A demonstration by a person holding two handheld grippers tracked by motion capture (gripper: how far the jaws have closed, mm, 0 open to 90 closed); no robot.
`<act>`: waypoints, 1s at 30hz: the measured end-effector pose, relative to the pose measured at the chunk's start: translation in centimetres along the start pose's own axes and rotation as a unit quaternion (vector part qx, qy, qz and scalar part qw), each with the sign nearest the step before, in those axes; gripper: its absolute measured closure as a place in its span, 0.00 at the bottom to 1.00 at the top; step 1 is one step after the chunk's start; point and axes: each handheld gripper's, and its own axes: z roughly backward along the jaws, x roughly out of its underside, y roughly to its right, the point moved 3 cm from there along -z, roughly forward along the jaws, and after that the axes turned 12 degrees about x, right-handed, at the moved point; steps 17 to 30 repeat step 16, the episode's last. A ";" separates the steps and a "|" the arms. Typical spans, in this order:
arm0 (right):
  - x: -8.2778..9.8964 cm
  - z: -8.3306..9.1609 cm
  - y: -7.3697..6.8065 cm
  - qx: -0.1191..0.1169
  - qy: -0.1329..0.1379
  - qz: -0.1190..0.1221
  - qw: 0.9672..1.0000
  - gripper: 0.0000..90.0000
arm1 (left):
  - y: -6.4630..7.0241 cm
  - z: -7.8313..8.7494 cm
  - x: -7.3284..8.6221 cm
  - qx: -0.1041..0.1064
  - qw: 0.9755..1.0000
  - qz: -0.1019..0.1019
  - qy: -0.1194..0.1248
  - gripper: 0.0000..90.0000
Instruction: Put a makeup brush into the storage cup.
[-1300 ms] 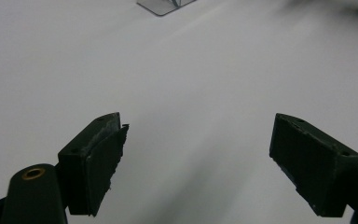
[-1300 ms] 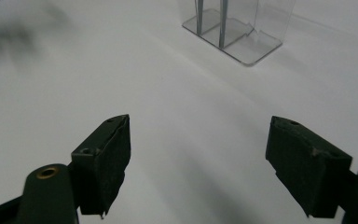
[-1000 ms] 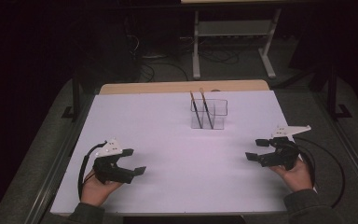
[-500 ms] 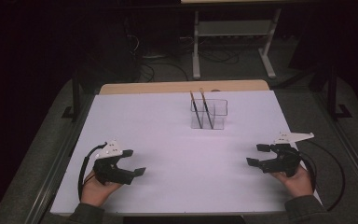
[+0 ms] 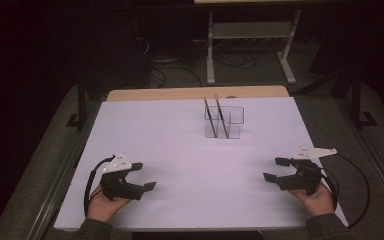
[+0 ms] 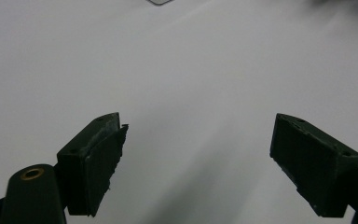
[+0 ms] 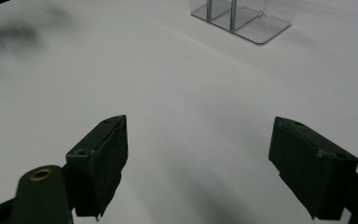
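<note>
Two sticks (image 5: 214, 116) stand nearly upright in a clear holder (image 5: 230, 122), tops tilted slightly left, well ahead of both grippers; left gripper (image 5: 145, 176) and right gripper (image 5: 273, 169) rest on the white worktop (image 5: 180, 140), fingers spread, empty.

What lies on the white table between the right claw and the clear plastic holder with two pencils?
Nothing: in the high view, bare white table separates the right claw from the clear plastic holder.
</note>
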 end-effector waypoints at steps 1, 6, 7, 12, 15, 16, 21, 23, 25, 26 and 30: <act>0.0 0.0 -0.1 -0.001 -0.001 -0.001 1.000 0.21 | 0.0 0.0 0.0 -0.001 1.000 0.000 -0.001 0.18; 0.1 0.1 -0.3 -0.003 0.001 -0.001 1.000 0.21 | -0.1 0.0 0.2 -0.001 1.000 -0.005 -0.003 0.18; 0.2 0.1 -0.3 -0.004 0.002 0.000 1.000 0.21 | -0.1 0.0 0.2 0.000 1.000 -0.005 -0.004 0.18; 0.2 0.4 -0.5 -0.003 0.008 -0.002 1.000 0.21 | 0.0 -0.2 0.2 0.003 1.000 -0.001 -0.004 0.18; 0.2 0.4 -0.5 -0.001 0.012 0.004 1.000 0.20 | -0.1 -0.4 0.3 0.007 1.000 0.000 -0.010 0.18; 0.2 0.4 -0.5 0.000 0.012 0.005 1.000 0.20 | -0.1 -0.4 0.3 0.008 1.000 0.000 -0.010 0.18; 0.2 0.4 -0.5 0.000 0.012 0.005 1.000 0.20 | -0.1 -0.4 0.3 0.008 1.000 0.000 -0.010 0.18; 0.2 0.4 -0.5 0.000 0.012 0.005 1.000 0.20 | -0.1 -0.4 0.3 0.008 1.000 0.000 -0.010 0.18; 0.2 0.4 -0.5 0.000 0.012 0.005 1.000 0.20 | -0.1 -0.4 0.3 0.008 1.000 0.000 -0.010 0.18; 0.2 0.4 -0.5 0.000 0.012 0.005 1.000 0.20 | -0.1 -0.4 0.3 0.008 1.000 0.000 -0.010 0.18; 0.2 0.4 -0.5 0.000 0.012 0.005 1.000 0.20 | -0.1 -0.4 0.3 0.008 1.000 0.000 -0.010 0.18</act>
